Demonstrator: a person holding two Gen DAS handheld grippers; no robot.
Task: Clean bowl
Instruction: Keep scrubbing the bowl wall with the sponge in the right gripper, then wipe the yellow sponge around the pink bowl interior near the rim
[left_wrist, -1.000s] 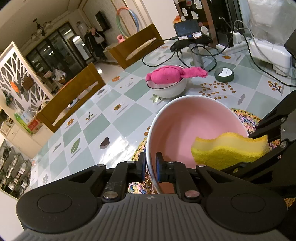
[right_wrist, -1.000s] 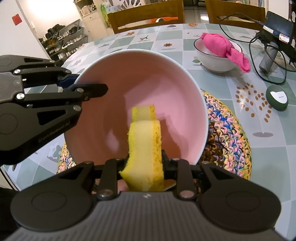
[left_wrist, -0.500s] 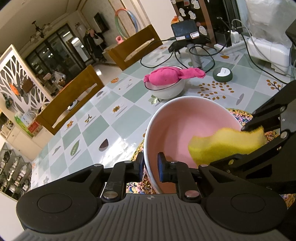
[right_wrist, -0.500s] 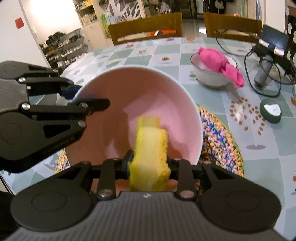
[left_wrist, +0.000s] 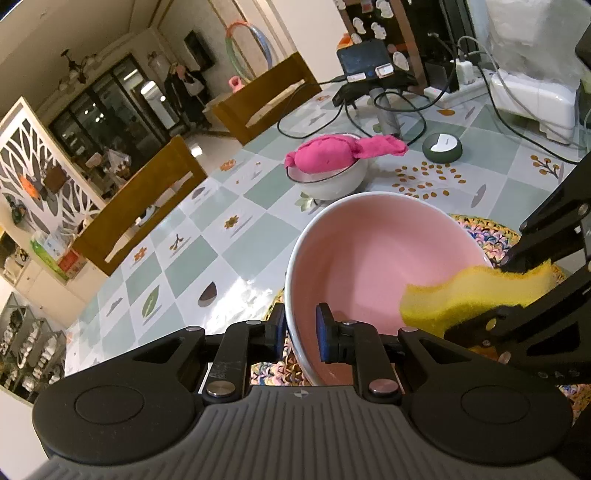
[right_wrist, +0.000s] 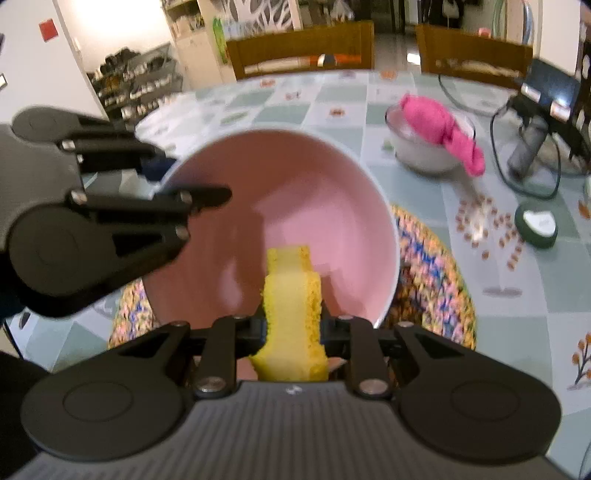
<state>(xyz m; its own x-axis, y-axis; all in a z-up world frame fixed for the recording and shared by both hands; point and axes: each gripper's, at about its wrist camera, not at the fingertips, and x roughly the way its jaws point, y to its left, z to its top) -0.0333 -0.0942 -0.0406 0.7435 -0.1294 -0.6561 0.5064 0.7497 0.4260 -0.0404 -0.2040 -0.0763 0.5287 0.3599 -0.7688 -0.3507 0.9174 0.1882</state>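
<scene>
a: bowl first. where's the round pink bowl with the white outside (left_wrist: 373, 258)?

b: centre-right of the left wrist view, tilted on its side over the multicoloured woven round mat (left_wrist: 487, 230), opening towards the right gripper.

a: left gripper (left_wrist: 301, 326)?

b: one finger outside the rim, one inside. a sliver of gap shows at the inner pad, so i can't tell if it pinches.

a: right gripper (right_wrist: 293, 328)?

b: jaws closing, squeezing the yellow sponge (right_wrist: 293, 295); its far end pokes into the bowl, lower centre of the right view.

a: behind?

b: upper right of that view, a white bowl (right_wrist: 421, 155) holding a bright pink cloth (right_wrist: 439, 127), and a dark green round puck (right_wrist: 537, 227) at the right edge.
</scene>
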